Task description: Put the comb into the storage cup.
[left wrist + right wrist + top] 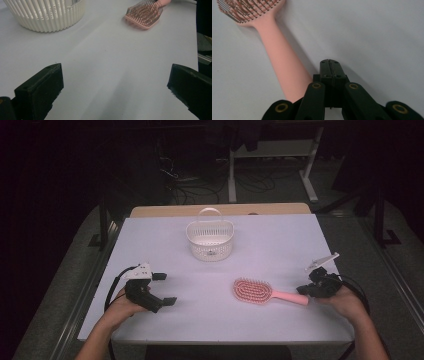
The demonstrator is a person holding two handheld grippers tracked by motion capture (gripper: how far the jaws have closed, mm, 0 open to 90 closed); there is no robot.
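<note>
Spanning most of the high view, the white desk (280, 320) is carrying everything. White basket (210, 240) is sitting upright at far centre. Pink hairbrush (260, 292) is lying bristles-up right of centre, handle pointing at the right tongs (301, 291). Right tongs are sitting fully closed, gripping nothing, tips just beside the handle end. Left tongs (166, 288) are resting wide open and empty, well apart from the brush.

The hairbrush (279, 57) beside the closed right gripper (329, 65) fingers appeared smooth matt pink plastic. The basket (210, 240) appeared ribbed white plastic. The table (280, 245) surface appeared matt white.
</note>
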